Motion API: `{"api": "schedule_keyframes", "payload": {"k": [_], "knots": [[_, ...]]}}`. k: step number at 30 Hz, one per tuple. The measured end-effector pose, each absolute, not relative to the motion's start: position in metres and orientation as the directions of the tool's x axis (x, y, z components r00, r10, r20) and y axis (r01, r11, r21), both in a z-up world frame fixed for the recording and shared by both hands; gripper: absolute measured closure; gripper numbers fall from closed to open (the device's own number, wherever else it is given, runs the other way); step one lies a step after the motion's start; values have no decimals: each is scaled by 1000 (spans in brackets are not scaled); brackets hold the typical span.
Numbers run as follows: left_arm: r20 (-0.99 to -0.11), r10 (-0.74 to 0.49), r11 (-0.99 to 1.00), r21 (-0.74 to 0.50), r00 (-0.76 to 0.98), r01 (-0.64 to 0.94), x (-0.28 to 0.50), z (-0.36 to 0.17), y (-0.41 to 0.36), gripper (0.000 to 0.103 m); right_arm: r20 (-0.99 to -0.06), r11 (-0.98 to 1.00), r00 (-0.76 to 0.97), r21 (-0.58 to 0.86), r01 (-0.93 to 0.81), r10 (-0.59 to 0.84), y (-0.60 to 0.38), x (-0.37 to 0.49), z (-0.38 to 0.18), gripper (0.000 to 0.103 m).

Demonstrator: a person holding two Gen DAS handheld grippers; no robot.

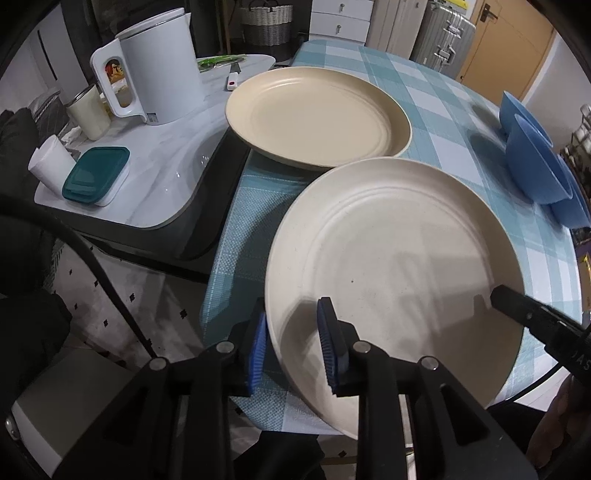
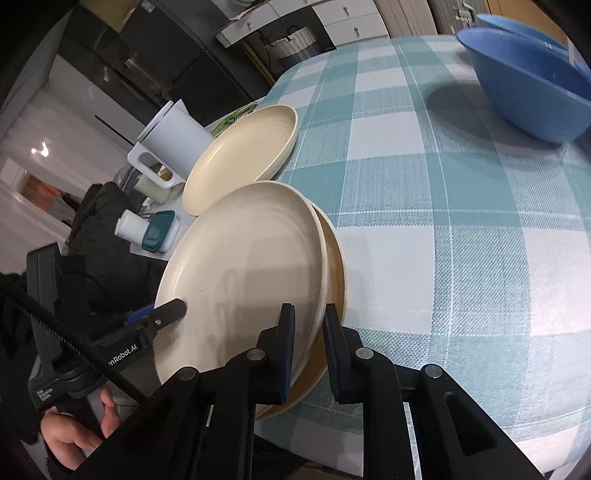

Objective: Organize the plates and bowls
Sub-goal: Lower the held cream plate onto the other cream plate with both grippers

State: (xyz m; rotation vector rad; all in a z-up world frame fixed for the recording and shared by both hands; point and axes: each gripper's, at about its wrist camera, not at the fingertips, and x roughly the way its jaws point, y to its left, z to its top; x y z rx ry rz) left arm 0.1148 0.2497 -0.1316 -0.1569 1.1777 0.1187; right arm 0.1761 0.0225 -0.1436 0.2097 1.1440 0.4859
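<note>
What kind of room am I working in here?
Probably a home dining or kitchen area: a table with a checked tablecloth, a white electric kettle on the side counter, and a drawer cabinet with a woven basket behind.

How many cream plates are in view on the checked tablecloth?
3. One plate lies alone at the far edge near the kettle. The top plate is stacked on the lower plate at the near edge. More could be hidden beneath the stack.

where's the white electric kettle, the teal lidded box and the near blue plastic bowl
white electric kettle [image 1: 162,66], left wrist view, body
teal lidded box [image 1: 96,173], left wrist view, lid
near blue plastic bowl [image 2: 532,88], right wrist view, outer wall
</note>
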Motion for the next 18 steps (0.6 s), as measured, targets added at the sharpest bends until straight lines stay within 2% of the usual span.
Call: {"api": "schedule_keyframes", "payload": {"k": [4,13,18], "knots": [[-918,71,986,6,390,-166,114,-129,246,78,-819,890,361,359,-283,445,23,172,-138,87],[-927,46,982,-26,373,-188,115,-134,255,77,-820,889,363,349,-297,443,21,172,-136,87],[-932,36,977,-43,361,-207,116,-138,259,77,-828,901,388,286,-327,404,27,168,-135,87]]}}
